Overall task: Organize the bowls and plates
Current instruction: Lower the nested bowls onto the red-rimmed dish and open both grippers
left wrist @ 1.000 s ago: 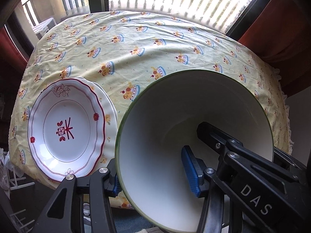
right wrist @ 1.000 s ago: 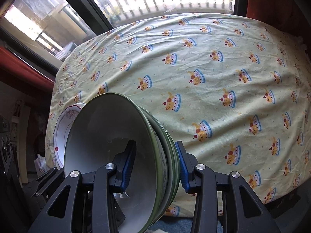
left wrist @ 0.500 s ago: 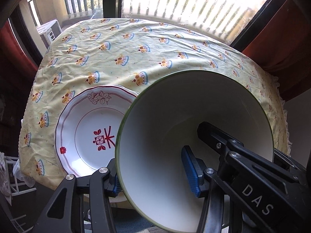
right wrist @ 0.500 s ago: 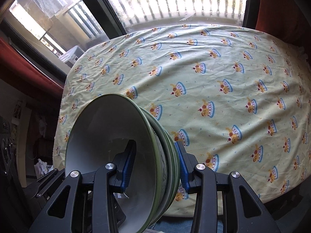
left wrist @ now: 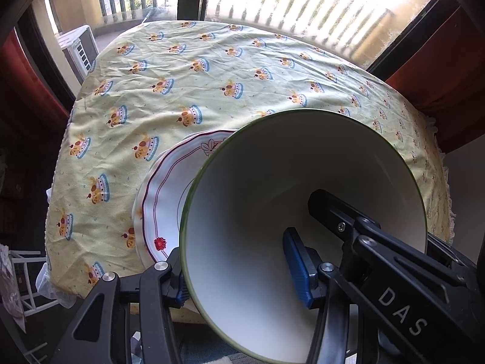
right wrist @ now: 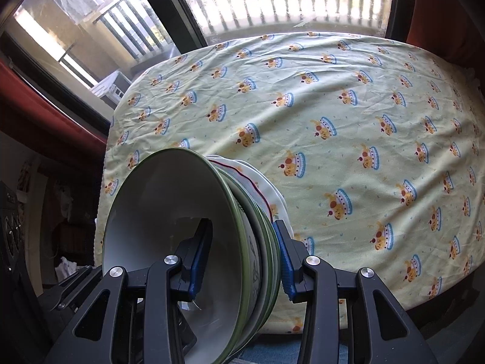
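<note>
A stack of white bowls with green rims point(left wrist: 272, 182) is held by both grippers. My left gripper point(left wrist: 239, 276) is shut on its wall, one blue pad inside. My right gripper point(right wrist: 239, 264) is shut on the same bowl stack point(right wrist: 169, 230) from the other side, one pad inside and one on the outer bowl. A white plate with a red scalloped line and flowers point(left wrist: 163, 206) lies on the table by the near edge, partly hidden behind the bowls. In the right wrist view its edge point(right wrist: 257, 188) shows just behind the bowls.
The round table wears a yellow cloth with cake prints point(left wrist: 188, 69) point(right wrist: 348, 115). Windows with railings stand behind it. Red curtains point(left wrist: 439, 69) hang at the sides. A white rack point(left wrist: 21, 279) stands on the floor at the left.
Both grippers with the bowl stack have moved left toward the plate. The plate is now largely behind the bowls, and its edge has come into the right wrist view.
</note>
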A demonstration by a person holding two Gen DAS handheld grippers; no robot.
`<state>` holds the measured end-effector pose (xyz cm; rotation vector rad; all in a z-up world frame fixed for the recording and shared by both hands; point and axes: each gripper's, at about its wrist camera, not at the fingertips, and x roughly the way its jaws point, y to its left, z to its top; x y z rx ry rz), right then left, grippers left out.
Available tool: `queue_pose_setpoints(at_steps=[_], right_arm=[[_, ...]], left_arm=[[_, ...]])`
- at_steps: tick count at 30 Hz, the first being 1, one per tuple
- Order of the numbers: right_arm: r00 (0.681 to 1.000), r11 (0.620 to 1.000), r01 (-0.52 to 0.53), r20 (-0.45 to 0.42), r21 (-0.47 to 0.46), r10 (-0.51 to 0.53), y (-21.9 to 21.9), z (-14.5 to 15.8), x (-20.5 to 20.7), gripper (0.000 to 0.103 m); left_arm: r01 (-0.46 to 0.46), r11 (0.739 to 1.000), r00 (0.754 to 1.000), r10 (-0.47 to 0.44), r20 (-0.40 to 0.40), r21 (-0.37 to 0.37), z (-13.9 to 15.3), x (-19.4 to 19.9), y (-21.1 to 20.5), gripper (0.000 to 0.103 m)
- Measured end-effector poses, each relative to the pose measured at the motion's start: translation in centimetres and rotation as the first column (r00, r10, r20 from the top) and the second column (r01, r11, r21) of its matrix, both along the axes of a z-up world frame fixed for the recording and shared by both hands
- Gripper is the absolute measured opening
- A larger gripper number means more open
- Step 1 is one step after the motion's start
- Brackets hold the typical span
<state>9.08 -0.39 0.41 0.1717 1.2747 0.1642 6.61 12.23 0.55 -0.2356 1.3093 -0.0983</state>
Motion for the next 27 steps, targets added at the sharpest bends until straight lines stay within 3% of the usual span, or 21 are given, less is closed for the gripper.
queue_pose_setpoints(at_steps=[14,27], right_arm=[[0.998,0.999,0.037,-0.057,-0.029,-0.039,5.1,-2.1,0.5,0.044],[0.995,0.998,0.039,-0.094,-0.044,-0.043,5.3,-3.5,2.4,0.044]], left_arm=[[0.023,0.999,0.998,-0.026,-0.065,-0.042,-2.1,0.8,4.4,0.053],[0.032,0.999,0.995,-0.035,-0.09,-0.036,-3.3,3.0,4.3,0.052]])
